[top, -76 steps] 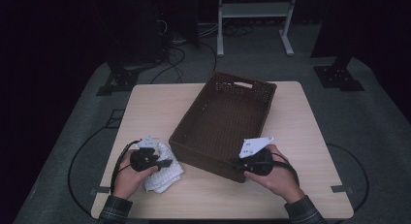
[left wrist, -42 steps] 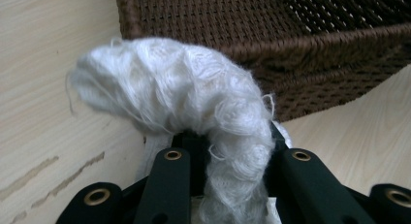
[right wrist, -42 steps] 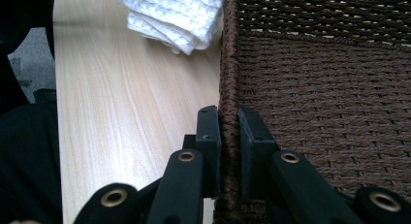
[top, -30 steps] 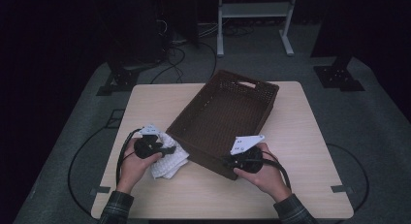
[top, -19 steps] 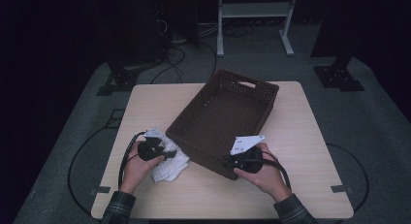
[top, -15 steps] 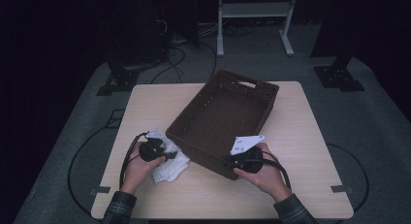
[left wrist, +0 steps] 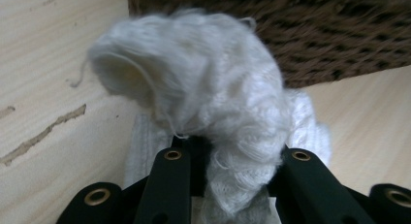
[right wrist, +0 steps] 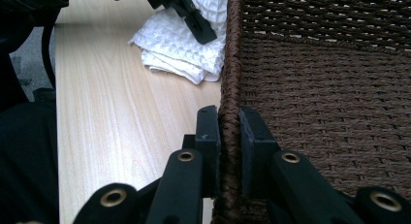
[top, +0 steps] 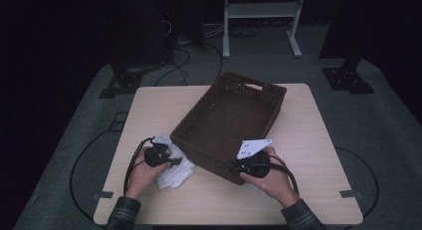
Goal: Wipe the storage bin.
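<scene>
— Left side? 
— Left gripper (top: pixel 171 160) pinching a white knit cloth (left wrist: pixel 213 103) just left of the basket (top: pixel 259 98), lifted off the folded pile. 
— And right? 
— Right gripper (right wrist: pixel 229 132) clamped on the basket's near rim.

White cloth (top: pixel 174 172) beside (touching) brown basket (top: pixel 234 120)

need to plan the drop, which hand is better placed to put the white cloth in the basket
Left. The left gripper already has its jaws shut on the white knitted cloth, right beside the brown wicker basket. The right gripper is clamped on the basket's rim, probably steadying it.
</scene>
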`<state>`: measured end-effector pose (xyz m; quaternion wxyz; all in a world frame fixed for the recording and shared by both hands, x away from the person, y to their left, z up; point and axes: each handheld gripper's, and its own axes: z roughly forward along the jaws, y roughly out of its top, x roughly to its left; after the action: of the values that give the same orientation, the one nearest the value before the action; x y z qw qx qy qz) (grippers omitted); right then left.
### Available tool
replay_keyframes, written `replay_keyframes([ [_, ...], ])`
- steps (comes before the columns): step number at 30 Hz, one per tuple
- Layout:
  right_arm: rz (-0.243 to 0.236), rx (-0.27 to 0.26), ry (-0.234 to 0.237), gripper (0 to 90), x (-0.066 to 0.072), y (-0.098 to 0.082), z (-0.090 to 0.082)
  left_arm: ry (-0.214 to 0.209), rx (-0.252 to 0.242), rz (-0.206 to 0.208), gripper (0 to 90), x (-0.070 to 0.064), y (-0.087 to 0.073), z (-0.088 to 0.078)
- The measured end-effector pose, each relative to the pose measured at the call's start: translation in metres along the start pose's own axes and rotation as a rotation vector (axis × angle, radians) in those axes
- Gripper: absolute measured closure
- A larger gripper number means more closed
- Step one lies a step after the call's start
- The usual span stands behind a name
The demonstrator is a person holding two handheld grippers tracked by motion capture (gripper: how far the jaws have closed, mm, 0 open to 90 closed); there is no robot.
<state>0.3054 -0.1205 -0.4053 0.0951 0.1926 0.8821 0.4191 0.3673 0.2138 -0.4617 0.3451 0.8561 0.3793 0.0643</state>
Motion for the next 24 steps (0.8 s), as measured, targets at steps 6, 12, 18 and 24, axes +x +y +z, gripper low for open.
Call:
replay_keyframes([
  [6,-0.003,-0.001,0.001,79.5,0.000,0.000,0.000,-0.025,-0.052,0.009,72.8,-0.002,0.004,-0.012],
  [12,-0.005,0.001,-0.002,79.5,0.000,0.000,0.000,-0.043,-0.129,0.009,72.8,-0.006,0.010,-0.026],
  [18,-0.004,0.001,-0.003,79.5,0.000,0.000,0.000,-0.051,-0.170,0.020,72.8,-0.010,0.015,-0.036],
  [24,-0.005,0.001,-0.003,79.5,0.001,0.000,0.000,-0.058,-0.218,0.033,72.8,-0.016,0.020,-0.049],
])
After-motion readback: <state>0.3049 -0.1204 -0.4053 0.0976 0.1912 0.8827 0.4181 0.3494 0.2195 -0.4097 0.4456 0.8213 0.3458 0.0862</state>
